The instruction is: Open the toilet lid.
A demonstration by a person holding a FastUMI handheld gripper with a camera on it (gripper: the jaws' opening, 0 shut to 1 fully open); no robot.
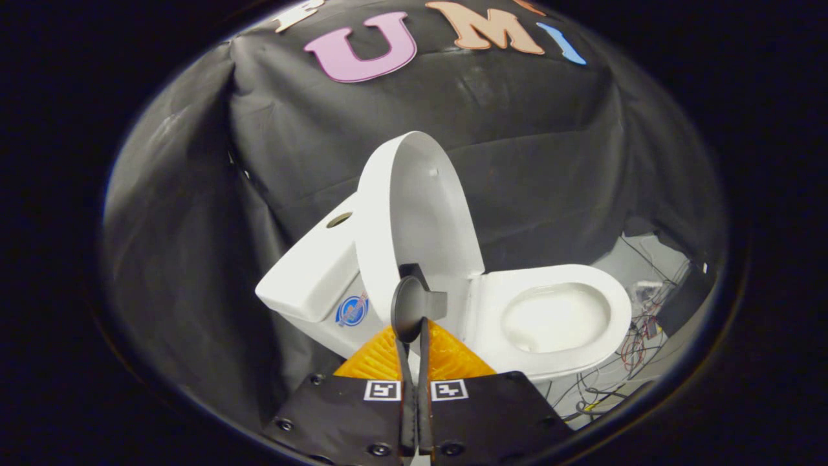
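Observation:
A white toilet stands ahead, turned sideways to me. Its lid (420, 207) is raised nearly upright, leaning back against the tank (310, 272). To the right, the seat (614, 304) lies flat around the open bowl (556, 317). My gripper (416, 317) sits low in front of the lid's bottom part, near the hinge. Its two fingers are pressed together with only a thin slit between them and nothing held. I cannot tell whether the tips touch the lid.
Black cloth walls close in behind and to the left of the toilet. Loose cables (621, 362) lie tangled on the pale floor right of the bowl. The tank top has a round button recess (339, 220).

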